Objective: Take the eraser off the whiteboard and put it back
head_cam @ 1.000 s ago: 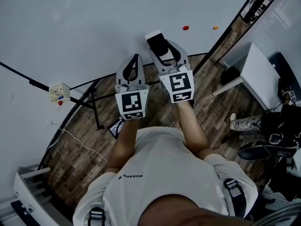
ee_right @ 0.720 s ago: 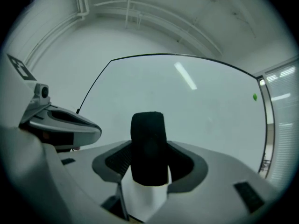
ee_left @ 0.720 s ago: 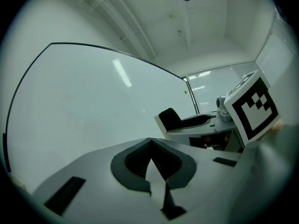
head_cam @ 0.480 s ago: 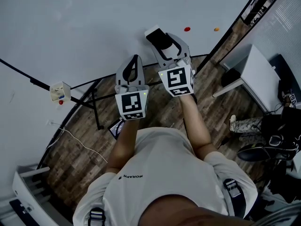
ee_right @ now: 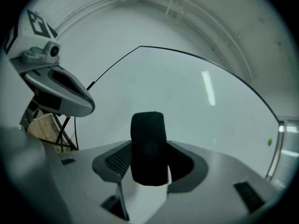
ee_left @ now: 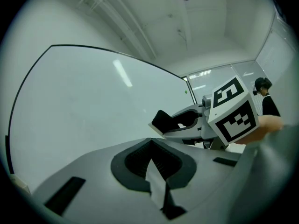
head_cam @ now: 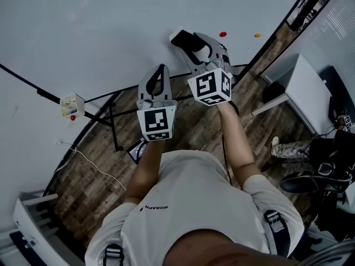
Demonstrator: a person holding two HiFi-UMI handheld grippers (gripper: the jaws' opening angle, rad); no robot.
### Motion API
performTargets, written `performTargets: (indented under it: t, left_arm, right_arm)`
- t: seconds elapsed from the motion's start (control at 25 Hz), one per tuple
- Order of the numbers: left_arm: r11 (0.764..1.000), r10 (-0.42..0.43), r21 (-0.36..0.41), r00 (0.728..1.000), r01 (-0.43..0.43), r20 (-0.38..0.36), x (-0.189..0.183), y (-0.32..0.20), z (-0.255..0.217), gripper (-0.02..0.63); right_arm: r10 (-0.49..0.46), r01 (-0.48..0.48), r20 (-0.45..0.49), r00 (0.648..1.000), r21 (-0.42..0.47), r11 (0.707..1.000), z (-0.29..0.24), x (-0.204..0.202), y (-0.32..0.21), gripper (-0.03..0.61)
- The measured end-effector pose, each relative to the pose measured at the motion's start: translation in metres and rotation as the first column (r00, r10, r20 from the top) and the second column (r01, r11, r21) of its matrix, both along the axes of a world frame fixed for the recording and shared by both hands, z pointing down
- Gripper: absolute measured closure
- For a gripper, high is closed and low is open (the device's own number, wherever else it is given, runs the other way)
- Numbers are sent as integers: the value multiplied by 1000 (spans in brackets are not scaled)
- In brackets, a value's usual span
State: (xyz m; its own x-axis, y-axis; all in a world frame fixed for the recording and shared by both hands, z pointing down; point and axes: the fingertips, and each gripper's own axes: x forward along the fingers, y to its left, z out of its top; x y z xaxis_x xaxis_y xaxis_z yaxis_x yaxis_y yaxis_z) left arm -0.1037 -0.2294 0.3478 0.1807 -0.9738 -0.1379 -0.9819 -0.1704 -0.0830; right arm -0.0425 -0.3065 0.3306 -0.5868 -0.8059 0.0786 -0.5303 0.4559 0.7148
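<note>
Gripping the eraser [ee_right: 148,146] between wide-set pads: right gripper [ee_right: 150,171], per its own view. Head view adds it's up at the far whiteboard [head_cam: 111,26], contact unclear. Left gripper [ee_left: 152,169] jaws closed, empty, just left.

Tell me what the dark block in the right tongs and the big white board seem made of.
The eraser, gripped by the right tongs: matte black, slightly fuzzy face, probably felt or foam; its pale backing looks like plastic. The whiteboard: smooth glossy white that mirrors a ceiling light, thin dark frame; coated metal or laminate, I cannot tell which.
</note>
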Motion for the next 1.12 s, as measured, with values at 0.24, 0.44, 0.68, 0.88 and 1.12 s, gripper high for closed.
performTargets:
  t: [0.24,0.44,0.68,0.88,1.12]
  left_arm:
    - [1000,2,4,1000,-2,0,-1,2,-2,612]
    - [1000,-5,2,1000,5,-1,-3,3,0,612]
    - [1000,-14,-1,1000,14,-3,-4,2,0,612]
    - [1000,-16,-1,1000,16,-5,-5,2,1,612]
    - [1000,-17,-7,1000,16,-9,-4,3,3,612]
  right_arm:
    - [-13,17,-115,993,37,999,4,-12,-7,345]
    - [-14,29,-223,975,67,997,13,-18,-14,345]
    - [-5,33,-316,949,82,996,20,-20,-28,345]
    - [-2,37,-362,932,90,995,25,-22,-37,345]
    - [-6,51,-403,915,102,993,25,-24,-45,345]
